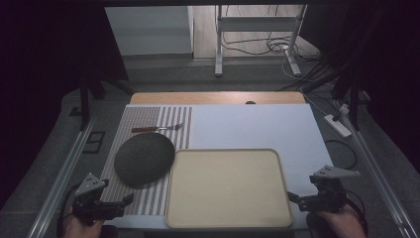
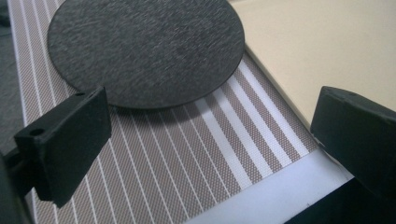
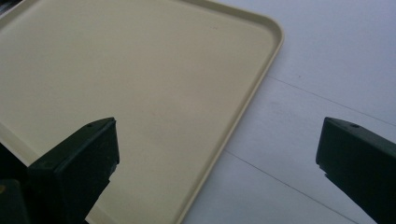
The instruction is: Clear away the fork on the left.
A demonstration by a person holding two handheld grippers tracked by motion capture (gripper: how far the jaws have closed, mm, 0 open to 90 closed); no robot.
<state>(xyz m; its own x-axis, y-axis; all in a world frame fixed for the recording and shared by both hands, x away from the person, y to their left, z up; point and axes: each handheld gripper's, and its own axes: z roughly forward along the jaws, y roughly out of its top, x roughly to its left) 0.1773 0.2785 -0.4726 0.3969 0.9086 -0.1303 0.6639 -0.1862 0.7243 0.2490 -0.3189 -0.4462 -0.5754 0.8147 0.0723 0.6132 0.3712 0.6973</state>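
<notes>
Showing fork (image 1: 157, 129) beyond dark plate (image 1: 144, 159): high view.

- No text, label, brand, number or sign can be read in any view.
- Tray (image 1: 228, 218): plain beige surface, unmarked in the high view and the right gripper view.
- Round plate (image 1: 144, 158): dark, textured, no lettering.
- Striped mat (image 1: 148, 119): stripes only, no print.
- Power strip (image 1: 337, 125): possibly carries markings, but too small and dim to tell.
</notes>
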